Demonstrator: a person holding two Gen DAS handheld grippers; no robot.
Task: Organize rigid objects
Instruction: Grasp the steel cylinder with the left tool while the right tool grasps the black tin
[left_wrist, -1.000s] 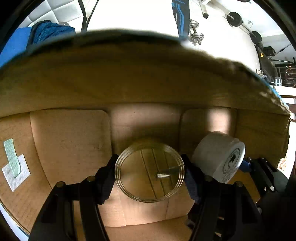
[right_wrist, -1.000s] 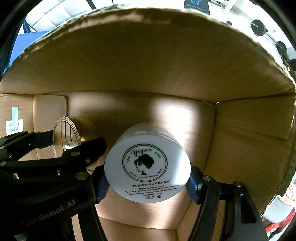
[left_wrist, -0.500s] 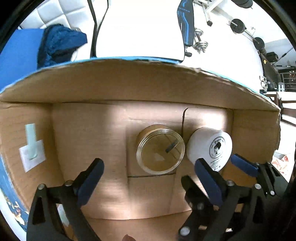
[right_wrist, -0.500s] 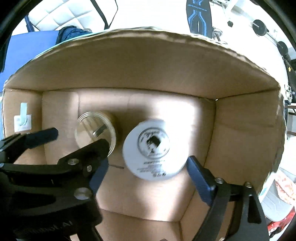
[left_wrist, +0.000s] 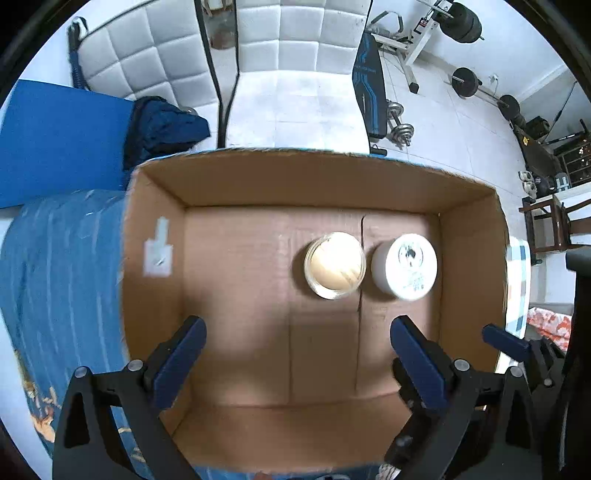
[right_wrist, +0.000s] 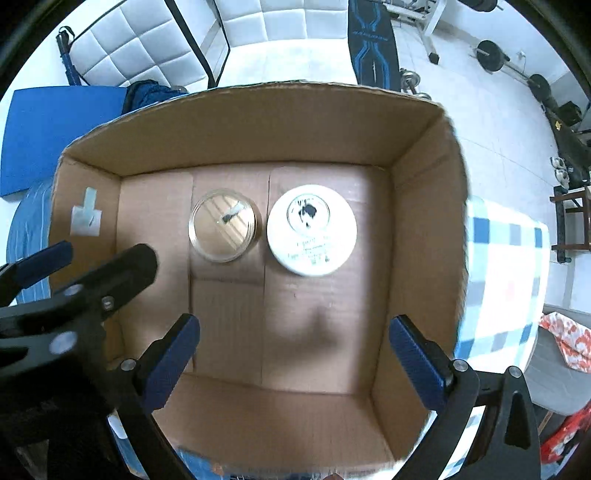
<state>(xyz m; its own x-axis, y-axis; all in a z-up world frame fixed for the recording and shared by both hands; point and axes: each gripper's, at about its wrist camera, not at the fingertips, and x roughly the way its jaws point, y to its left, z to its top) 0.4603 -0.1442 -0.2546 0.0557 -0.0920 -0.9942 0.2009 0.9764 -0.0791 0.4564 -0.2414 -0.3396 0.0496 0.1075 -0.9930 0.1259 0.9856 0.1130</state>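
Note:
A clear round jar and a white cream jar with a printed lid stand side by side on the floor of an open cardboard box. The right wrist view also shows the clear jar, the white jar and the box. My left gripper is open and empty, held above the box's near side. My right gripper is open and empty, also above the box. The left gripper's fingers show at the left of the right wrist view.
The box sits on a blue patterned cloth. A blue mat, a dark blue garment and white quilted cushions lie behind it. Gym weights stand at the back right. A checked cloth lies to the right.
Both grippers opened, let go of the jars on the box floor, and pulled up and back out of the box.

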